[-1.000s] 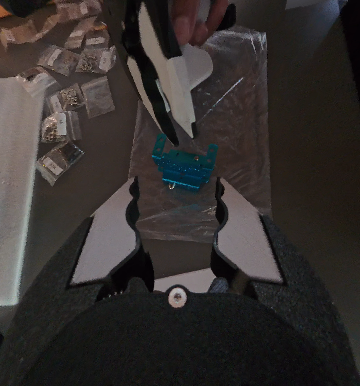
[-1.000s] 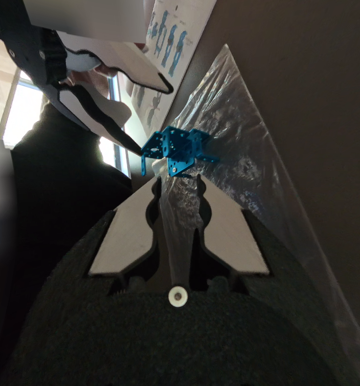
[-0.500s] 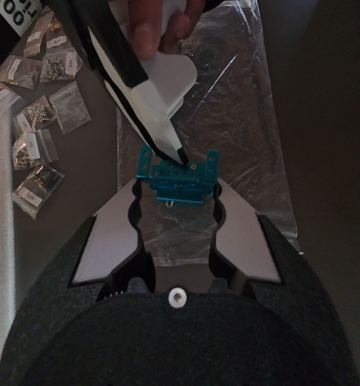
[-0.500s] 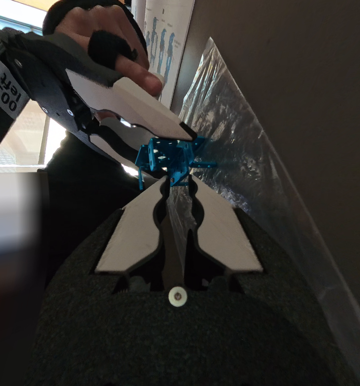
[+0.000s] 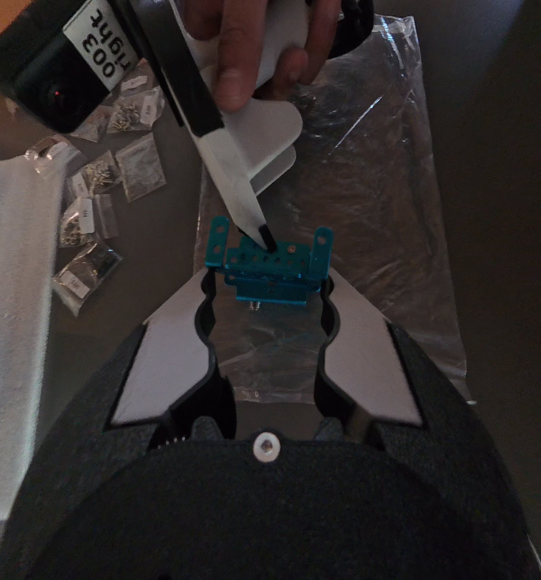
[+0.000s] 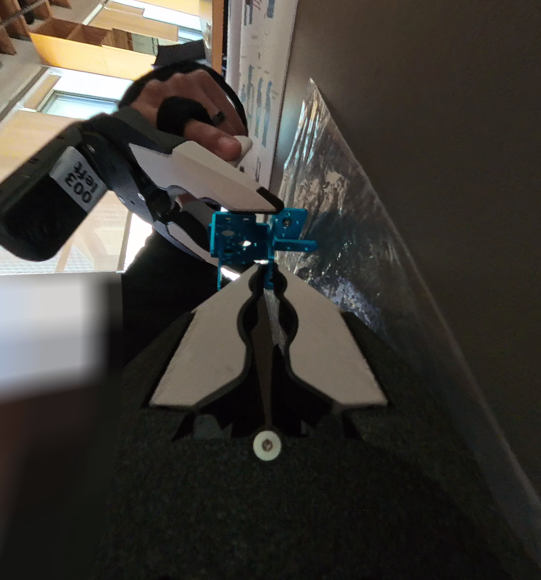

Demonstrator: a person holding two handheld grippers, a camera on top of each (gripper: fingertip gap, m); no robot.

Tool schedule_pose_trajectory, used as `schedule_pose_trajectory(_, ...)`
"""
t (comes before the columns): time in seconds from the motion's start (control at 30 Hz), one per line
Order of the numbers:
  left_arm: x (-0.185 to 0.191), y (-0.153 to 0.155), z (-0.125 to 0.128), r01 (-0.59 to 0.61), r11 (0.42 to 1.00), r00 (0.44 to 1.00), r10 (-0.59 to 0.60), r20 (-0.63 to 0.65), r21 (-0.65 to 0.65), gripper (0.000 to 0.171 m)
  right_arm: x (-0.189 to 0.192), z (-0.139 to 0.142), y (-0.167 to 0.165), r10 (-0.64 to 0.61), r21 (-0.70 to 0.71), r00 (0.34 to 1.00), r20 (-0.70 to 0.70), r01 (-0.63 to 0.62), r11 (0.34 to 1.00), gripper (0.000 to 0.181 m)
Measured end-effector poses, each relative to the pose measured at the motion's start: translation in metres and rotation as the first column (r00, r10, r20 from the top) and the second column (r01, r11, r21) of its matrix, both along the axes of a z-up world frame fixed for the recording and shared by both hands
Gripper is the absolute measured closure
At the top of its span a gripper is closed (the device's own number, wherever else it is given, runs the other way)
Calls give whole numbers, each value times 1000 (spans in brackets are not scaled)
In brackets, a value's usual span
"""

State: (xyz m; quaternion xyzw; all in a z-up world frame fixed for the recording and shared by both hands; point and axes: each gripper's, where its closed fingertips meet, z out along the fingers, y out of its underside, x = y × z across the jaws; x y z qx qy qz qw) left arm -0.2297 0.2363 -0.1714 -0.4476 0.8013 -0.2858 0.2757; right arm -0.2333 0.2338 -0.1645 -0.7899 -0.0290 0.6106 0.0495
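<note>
Left gripper (image 5: 267, 276) newly flanking blue bracket (image 5: 270, 266)

Teal-blue bracket (image 5: 270, 270) gleaming between the white, black-edged fingers (image 5: 175, 345) of the claw (dotted with round holes), clear glossy bag (image 5: 372, 219) glinting beneath on dark grey-brown table (image 5: 498, 188).

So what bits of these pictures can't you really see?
- Underside of the blue metal bracket: hidden in both views, as it sits on the clear plastic bag.
- Small parts in the little packets: too small and dim, left wrist view.
- Whether the right claw truly pinches the bracket: its tips cover the contact.
- Left claw: tips beside the bracket; touching unclear.
- Person: covered by blur, right wrist view.
</note>
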Motion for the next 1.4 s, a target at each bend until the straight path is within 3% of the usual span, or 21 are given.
schedule_pose_trajectory(0.27, -2, -2, 1, -59, 998, 998, 58, 37, 31, 96, 1, 11, -2, 50, 6, 997, 61, -50, 999, 179)
schedule_pose_trajectory(0.4, -8, -2, 7, -78, 997, 995, 80, 57, -25, 93, 9, 19, -4, 109, 7, 971, 213, -113, 994, 178)
schedule_pose_trajectory(0.47, -11, -1, 13, -91, 995, 993, 94, 75, -51, 93, 20, 22, -6, 170, -7, 923, 345, -179, 984, 178)
schedule_pose_trajectory(0.53, -14, 1, 20, -109, 992, 988, 115, 101, -70, 96, 42, 15, -10, 259, -27, 780, 570, -298, 954, 178)
schedule_pose_trajectory(0.63, -14, 1, 29, -129, 986, 980, 143, 137, -107, 103, 65, 11, -19, 369, -144, 533, 762, -415, 898, 178)
schedule_pose_trajectory(0.73, -13, 0, 31, -140, 979, 977, 161, 141, -146, 105, 65, 8, -27, 438, -245, 345, 830, -480, 843, 178)
schedule_pose_trajectory(0.83, -15, -1, 32, -146, 971, 975, 175, 140, -191, 109, 52, 2, -30, 472, -307, 239, 848, -505, 807, 177)
schedule_pose_trajectory(1.03, -18, -10, 36, -138, 969, 974, 169, 148, -203, 110, 36, -3, -24, 444, -304, 231, 866, -463, 833, 176)
schedule_pose_trajectory(1.4, -15, -30, 23, -124, 990, 980, 133, 148, -71, 114, 35, -4, -27, 340, -214, 273, 900, -403, 890, 175)
